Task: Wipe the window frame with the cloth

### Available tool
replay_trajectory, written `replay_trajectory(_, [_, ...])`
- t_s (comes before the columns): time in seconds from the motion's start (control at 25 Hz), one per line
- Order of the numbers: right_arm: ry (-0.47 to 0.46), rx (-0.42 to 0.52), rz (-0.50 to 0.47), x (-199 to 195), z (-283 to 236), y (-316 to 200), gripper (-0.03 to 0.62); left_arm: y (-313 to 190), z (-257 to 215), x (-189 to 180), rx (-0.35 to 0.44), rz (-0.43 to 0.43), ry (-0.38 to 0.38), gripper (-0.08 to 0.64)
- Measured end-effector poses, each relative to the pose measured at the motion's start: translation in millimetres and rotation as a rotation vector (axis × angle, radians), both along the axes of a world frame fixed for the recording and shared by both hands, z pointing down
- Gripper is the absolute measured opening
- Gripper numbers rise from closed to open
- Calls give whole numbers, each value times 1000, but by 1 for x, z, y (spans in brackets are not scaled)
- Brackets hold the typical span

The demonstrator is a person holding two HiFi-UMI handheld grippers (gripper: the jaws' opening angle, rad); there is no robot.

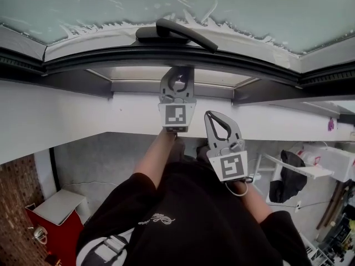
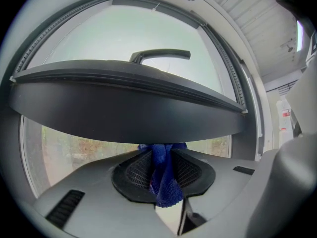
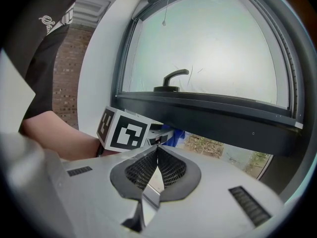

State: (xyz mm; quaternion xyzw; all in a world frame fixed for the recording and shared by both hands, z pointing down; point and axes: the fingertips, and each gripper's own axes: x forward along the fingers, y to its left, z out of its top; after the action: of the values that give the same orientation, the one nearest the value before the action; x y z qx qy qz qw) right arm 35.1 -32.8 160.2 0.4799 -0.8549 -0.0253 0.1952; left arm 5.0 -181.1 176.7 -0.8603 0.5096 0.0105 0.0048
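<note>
A dark grey window frame (image 1: 166, 57) with a black handle (image 1: 176, 33) runs across the head view; its sash bar (image 2: 129, 108) fills the left gripper view. My left gripper (image 1: 177, 83) is shut on a blue cloth (image 2: 162, 175), and the cloth's top presses against the underside of the sash bar. The cloth (image 3: 173, 135) also peeks out past the left gripper's marker cube (image 3: 126, 129) in the right gripper view. My right gripper (image 1: 218, 127) hangs lower and to the right, away from the frame, shut with nothing between its pads (image 3: 171, 170).
The sash is tilted open, with frosted glass (image 1: 177, 4) above and a gap to the outside below. White wall (image 1: 50, 118) spans under the frame. A red cabinet (image 1: 52, 229) stands at lower left, and shelves with clutter (image 1: 310, 173) at right.
</note>
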Motion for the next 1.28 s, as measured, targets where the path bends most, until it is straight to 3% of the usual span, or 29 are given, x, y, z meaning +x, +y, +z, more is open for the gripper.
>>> replay_trajectory(0.84, [-22, -8, -55, -54, 3, -15, 6, -10, 1, -63, 19, -69, 2, 92])
replay_trajectory(1.28, [-50, -11, -29, -86, 3, -25, 6, -18, 1, -104, 18, -92, 3, 92])
